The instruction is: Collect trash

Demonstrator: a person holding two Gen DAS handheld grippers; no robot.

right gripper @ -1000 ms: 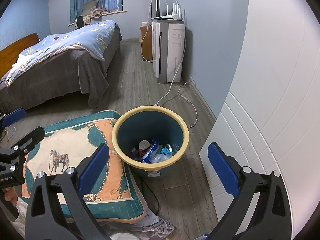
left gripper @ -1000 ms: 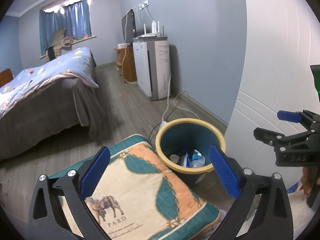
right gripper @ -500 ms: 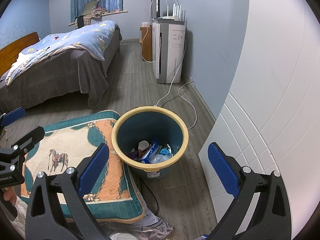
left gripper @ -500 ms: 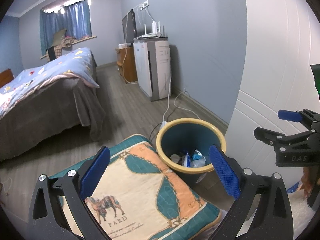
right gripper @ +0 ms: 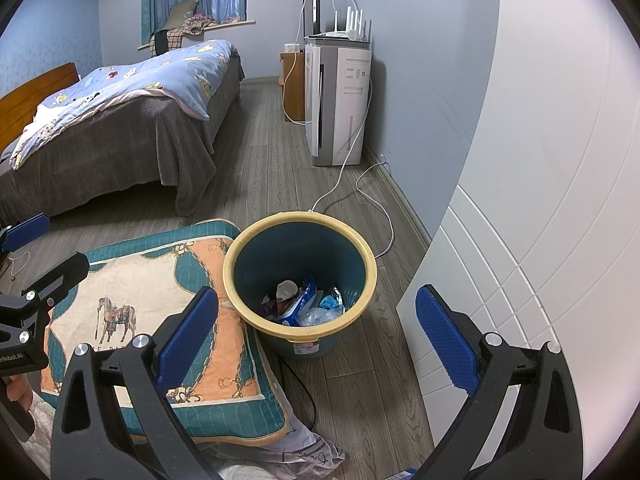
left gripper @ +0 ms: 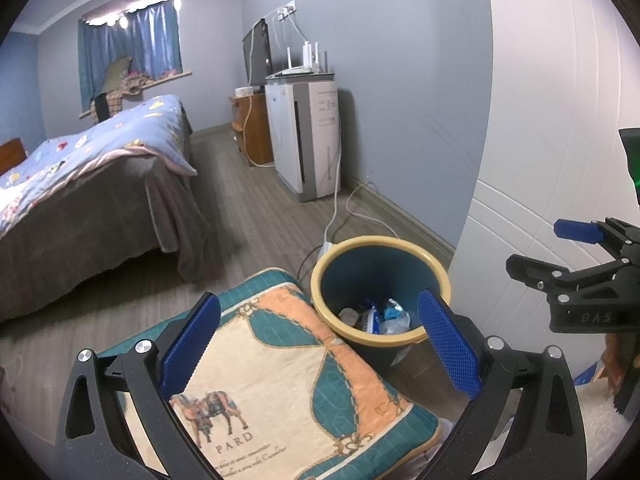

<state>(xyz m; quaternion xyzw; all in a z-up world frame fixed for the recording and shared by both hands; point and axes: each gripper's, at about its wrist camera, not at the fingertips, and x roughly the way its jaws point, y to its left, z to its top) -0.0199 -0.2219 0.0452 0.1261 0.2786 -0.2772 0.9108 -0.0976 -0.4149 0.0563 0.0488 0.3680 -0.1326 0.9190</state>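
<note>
A round bin (right gripper: 300, 264) stands upright on the floor, teal with a yellow rim, open at the top. Its side touches a cushion's edge. At its bottom lies trash (right gripper: 306, 304): a crumpled white scrap, a blue-and-white wrapper, clear plastic and a small light-blue piece, heaped together. A white label sits low on its outer wall.

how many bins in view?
1. The bin, teal with a yellow rim, stands on the floor between the cushion and the white wall panel, trash already inside. Both grippers are empty. Another could be hidden behind the bed.
</note>
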